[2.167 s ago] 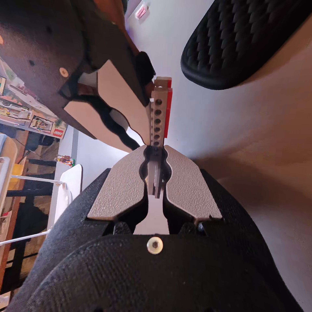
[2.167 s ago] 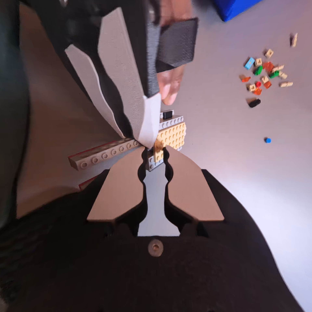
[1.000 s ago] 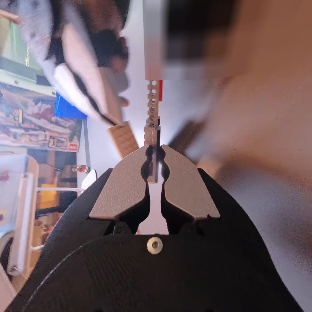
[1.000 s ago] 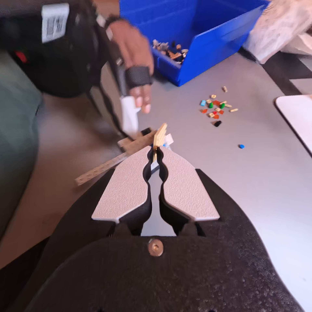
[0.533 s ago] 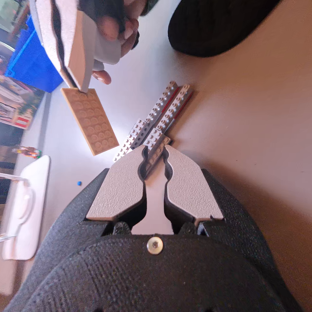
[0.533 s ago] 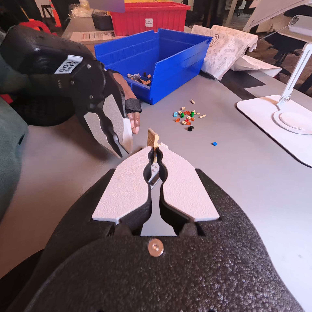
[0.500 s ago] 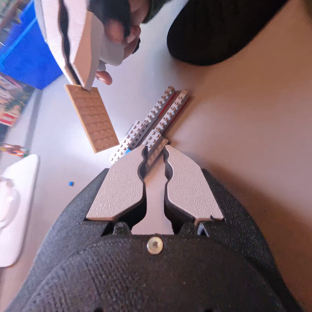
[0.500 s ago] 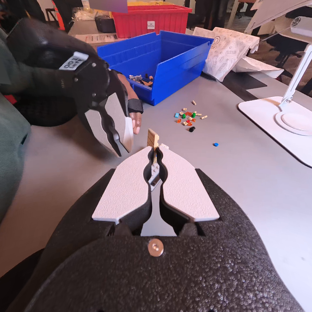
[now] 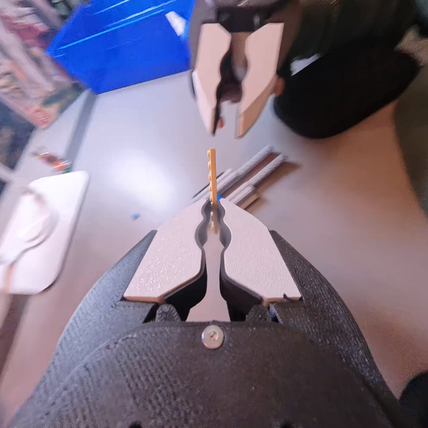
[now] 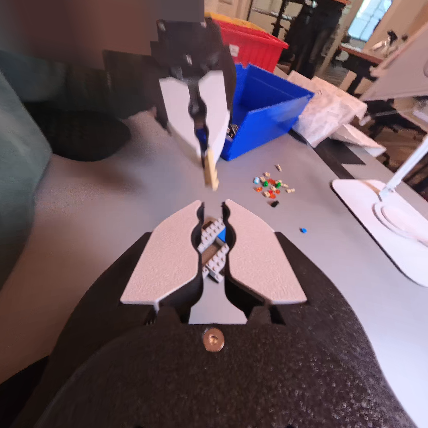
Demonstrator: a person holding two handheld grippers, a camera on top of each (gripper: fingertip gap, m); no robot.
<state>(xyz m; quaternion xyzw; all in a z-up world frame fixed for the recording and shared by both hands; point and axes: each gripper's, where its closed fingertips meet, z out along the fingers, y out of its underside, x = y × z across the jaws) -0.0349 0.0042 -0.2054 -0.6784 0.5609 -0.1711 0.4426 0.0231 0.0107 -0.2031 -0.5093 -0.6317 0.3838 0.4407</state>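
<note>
Grey desk (image 10: 347, 301) carries a blue bin (image 10: 266, 120) far off. Left gripper (image 9: 214, 205) fingers pinch a thin, stiff, light tan plate (image 9: 212, 176) by its near edge; right gripper (image 10: 213, 205) fingers spread above grey bricks (image 10: 214, 245).

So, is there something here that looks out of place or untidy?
Only small things. A heap of little coloured bricks lies loose on the grey table, outside the blue bin, and one blue stud lies apart from it. The grey brick assembly lies flat, nothing looks broken.
</note>
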